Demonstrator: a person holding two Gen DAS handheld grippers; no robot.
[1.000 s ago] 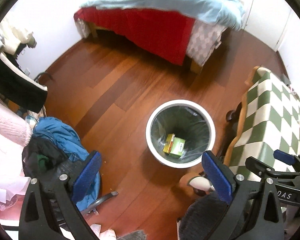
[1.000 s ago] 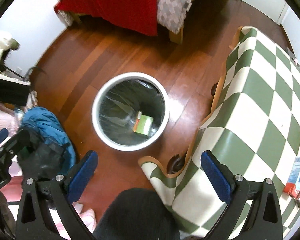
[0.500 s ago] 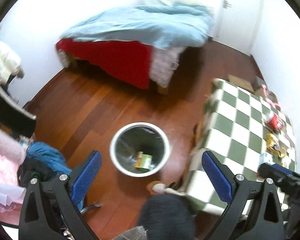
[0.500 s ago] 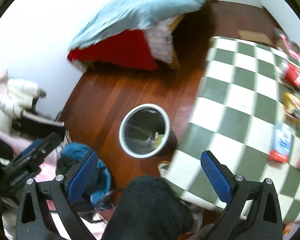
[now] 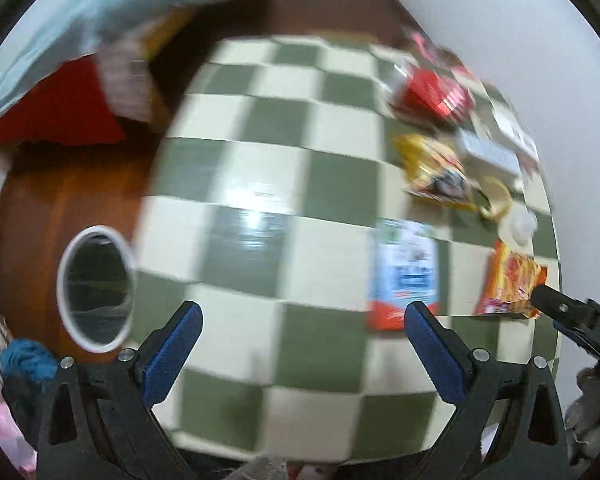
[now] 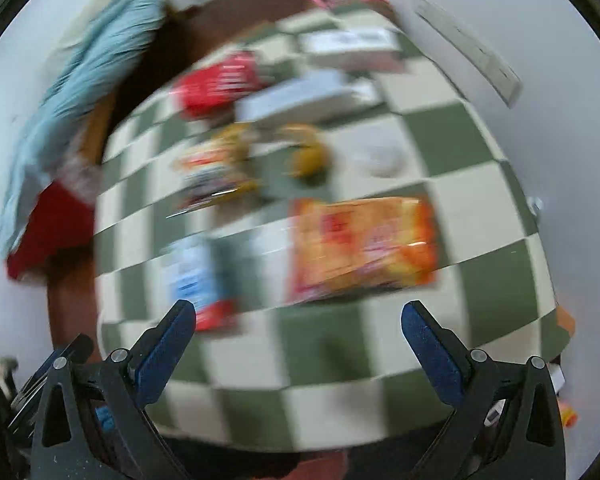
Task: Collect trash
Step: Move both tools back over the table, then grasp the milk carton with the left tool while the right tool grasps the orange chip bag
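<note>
Blurring smears the wrappers on the checkered table; both jaws gape wide, empty.

Green-and-cream checkered tablecloth noted across the centre of the left wrist view, heavily motion-blurred. Bed at 10 to 11 o'clock: pale blue blanket on top, red sheet hanging below it. Reddish wooden floor at 9 o'clock, between bed and table. Plain white wall at 1 to 2 o'clock. Blue garment at 8 o'clock on the floor, pink fabric just below it. In the right wrist view, grey strip fixed on the wall at 1 o'clock; details unreadable through blur.
</note>
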